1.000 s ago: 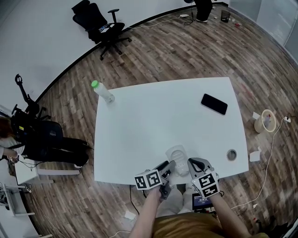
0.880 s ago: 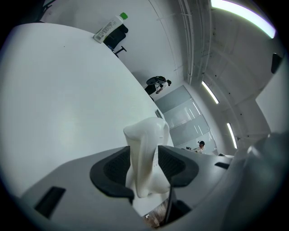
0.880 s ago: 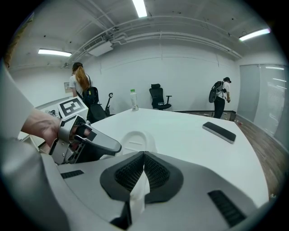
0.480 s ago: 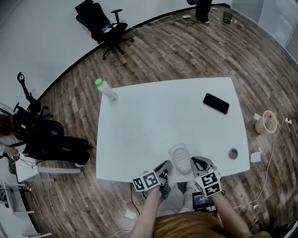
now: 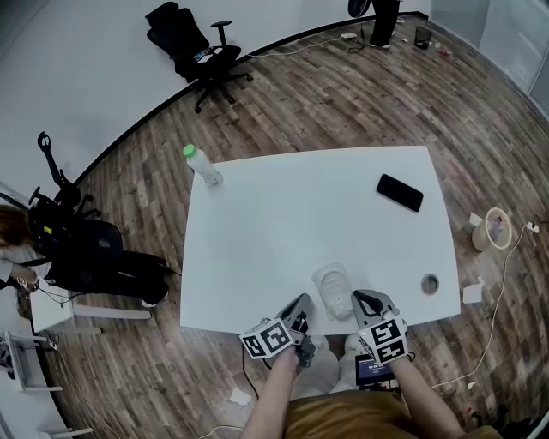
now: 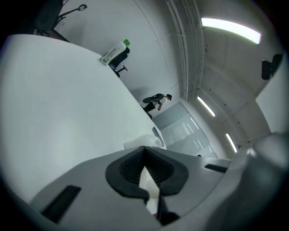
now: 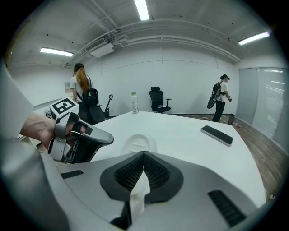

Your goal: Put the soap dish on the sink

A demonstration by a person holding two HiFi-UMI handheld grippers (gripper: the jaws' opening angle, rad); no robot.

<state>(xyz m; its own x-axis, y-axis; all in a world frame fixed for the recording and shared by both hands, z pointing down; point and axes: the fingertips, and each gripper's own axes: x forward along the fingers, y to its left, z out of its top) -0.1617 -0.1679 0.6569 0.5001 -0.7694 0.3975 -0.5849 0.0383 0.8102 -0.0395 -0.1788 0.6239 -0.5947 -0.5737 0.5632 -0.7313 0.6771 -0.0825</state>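
Dish (image 5: 333, 290): likely light, stiff, slick plastic; pinch near rim. Left gripper (image 5: 302, 303) just closed, empty; right gripper (image 5: 361, 299) closed, empty.

**A:** What's the round thing (image 5: 429, 284) near the table's (image 5: 274, 223) right edge?

**B:** Too small to tell. The print on the bottle (image 5: 202, 168) is too small to read, too.

**A:** And the dish (image 7: 137, 142)?

**B:** In the right gripper view, its near edge is hidden behind the right tool (image 7: 143, 154).

**A:** The people?

**B:** The person at the left (image 5: 13, 244) is cut off by the picture's edge. The person at the top (image 5: 378, 12) shows only legs. The wearer's arms (image 5: 273, 396) run off the bottom.

**A:** The screen (image 5: 367, 371) below the table's edge?

**B:** It's partly covered by the right tool's marker cube, and what it shows is too small to make out.
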